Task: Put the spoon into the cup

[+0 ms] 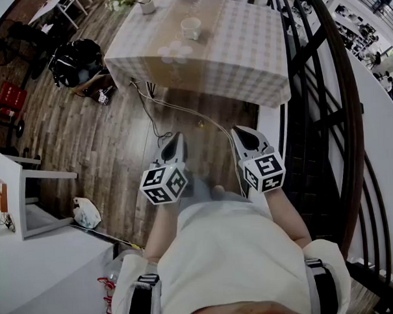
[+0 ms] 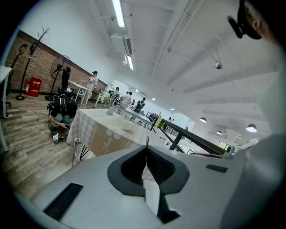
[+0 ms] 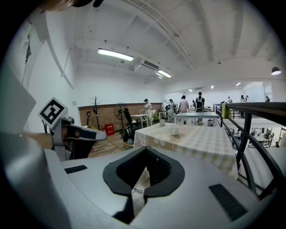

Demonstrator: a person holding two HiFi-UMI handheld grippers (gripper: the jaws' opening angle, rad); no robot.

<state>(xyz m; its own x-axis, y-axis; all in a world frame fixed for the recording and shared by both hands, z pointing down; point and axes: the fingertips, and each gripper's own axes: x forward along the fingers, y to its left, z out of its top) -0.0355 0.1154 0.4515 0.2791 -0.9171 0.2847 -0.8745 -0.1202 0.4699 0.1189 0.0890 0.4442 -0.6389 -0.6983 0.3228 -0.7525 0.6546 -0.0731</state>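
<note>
Approach step, tbh: left hand-held gripper (image 1: 175,141) and right hand-held gripper (image 1: 243,135) are held clenched, empty, well apart from the cup (image 1: 191,28) on the bench (image 1: 244,56). Next, the spoon must be found.

The table (image 1: 244,60) wears a pale beige-and-white checked cloth with a tan strip down its middle. The cup (image 1: 191,28) on it is white. The floor (image 1: 105,144) is brown wood planking. The left tool (image 1: 177,137) and right tool (image 1: 238,132) are grey, with black inner pads and black-and-white square markers. The railing (image 1: 351,114) is dark brown.
</note>
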